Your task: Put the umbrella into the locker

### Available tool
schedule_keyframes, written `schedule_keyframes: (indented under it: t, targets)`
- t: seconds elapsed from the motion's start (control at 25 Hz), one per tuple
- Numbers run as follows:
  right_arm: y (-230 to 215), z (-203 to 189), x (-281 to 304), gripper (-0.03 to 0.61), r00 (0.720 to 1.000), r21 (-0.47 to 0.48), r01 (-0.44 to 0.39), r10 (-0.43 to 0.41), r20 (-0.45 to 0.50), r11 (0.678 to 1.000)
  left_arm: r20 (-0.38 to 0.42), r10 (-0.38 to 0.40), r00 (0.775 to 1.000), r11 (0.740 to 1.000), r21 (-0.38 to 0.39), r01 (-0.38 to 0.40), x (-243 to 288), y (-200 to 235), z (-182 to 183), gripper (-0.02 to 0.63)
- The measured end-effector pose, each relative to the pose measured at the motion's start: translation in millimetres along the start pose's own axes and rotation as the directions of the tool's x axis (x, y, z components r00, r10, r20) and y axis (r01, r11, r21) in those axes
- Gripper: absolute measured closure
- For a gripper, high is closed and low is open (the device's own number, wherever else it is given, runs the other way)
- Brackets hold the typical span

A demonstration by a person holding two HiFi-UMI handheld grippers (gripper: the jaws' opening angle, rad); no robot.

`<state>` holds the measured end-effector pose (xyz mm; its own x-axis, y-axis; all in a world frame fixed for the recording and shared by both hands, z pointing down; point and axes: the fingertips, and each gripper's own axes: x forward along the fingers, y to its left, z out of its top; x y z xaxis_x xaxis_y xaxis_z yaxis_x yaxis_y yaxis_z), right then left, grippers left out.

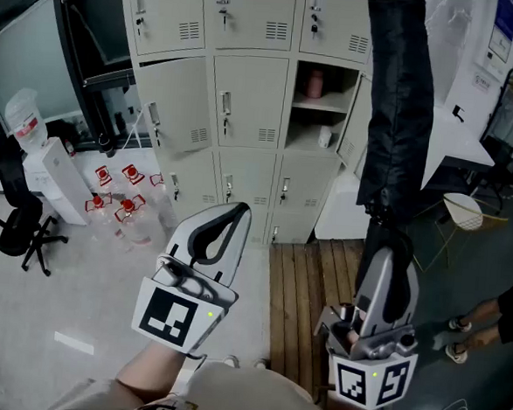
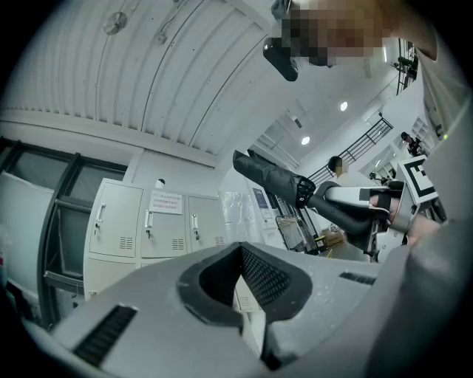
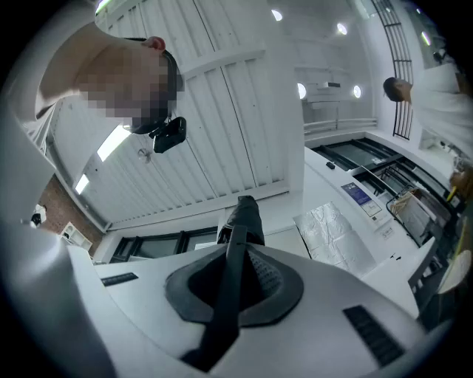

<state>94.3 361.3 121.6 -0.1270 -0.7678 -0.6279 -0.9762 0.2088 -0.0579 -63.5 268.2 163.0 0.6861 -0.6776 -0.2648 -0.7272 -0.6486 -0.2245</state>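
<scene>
A folded black umbrella (image 1: 399, 105) stands upright in front of me, canopy end up. My right gripper (image 1: 389, 246) is shut on its handle end; in the right gripper view the umbrella (image 3: 240, 221) runs straight out between the jaws of that gripper (image 3: 235, 255). The grey locker bank (image 1: 245, 111) stands ahead, with one middle-row compartment (image 1: 320, 116) open just left of the umbrella. A pink cup (image 1: 314, 84) sits on its shelf. My left gripper (image 1: 237, 210) hovers lower left, shut with nothing in it. In the left gripper view that gripper (image 2: 242, 255) points up, with the umbrella (image 2: 273, 177) to its right.
A water dispenser (image 1: 44, 172) and several red-capped bottles (image 1: 117, 194) stand left of the lockers, with a black office chair (image 1: 18, 227) nearer me. A wooden floor strip (image 1: 307, 291) lies under the lockers. A white stool (image 1: 462, 210) and another person's feet (image 1: 466, 333) are on the right.
</scene>
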Motion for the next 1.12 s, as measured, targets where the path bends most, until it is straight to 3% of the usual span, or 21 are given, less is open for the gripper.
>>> schedule_keyframes:
  t: [0.28, 0.8, 1.12]
  targets:
    - [-4, -3, -1, 0.563, 1.0, -0.033, 0.008, -0.008, 0.0, 0.999, 0.018, 0.001, 1.0, 1.0, -0.031, 0.0, 7, -5, -2, 0.606]
    - [-39, -16, -3, 0.563, 0.999, -0.001, 0.024, -0.024, -0.041, 1.0, 0.011, -0.021, 1.0, 1.0, -0.017, 0.021, 30, -31, -10, 0.606]
    - [-57, -20, -8, 0.563, 0.999, 0.014, -0.009, 0.01, -0.035, 1.0, -0.008, 0.002, 1.0, 1.0, 0.001, -0.002, 41, -46, -21, 0.606]
